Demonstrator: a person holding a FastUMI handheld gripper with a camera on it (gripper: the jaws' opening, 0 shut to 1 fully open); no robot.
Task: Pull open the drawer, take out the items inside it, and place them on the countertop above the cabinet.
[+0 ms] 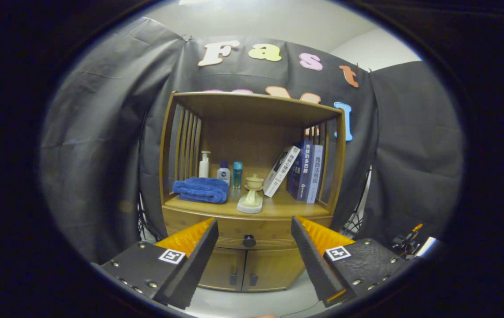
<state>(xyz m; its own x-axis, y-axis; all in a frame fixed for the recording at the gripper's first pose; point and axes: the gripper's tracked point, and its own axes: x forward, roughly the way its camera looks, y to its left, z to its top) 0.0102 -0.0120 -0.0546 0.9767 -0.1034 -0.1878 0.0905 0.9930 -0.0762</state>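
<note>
Between the two fingers, claw (252, 260) spread wide, gripping nothing. Drawer knob (249, 240) sits dead ahead at 12 o'clock, beyond the tips, centred in the gap, not touched. Drawer (243, 233) is closed, a wide wooden front with its long axis side to side. Countertop (278, 206) just above, carrying blue towel (201, 190) at 11, books (305, 172) at 1.

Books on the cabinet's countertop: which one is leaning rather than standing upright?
The white-spined book, nearest the ceramic cup. It tilts against the two blue books, which stand upright. The gripper's fingers are open, short of the closed drawer's knob.
</note>
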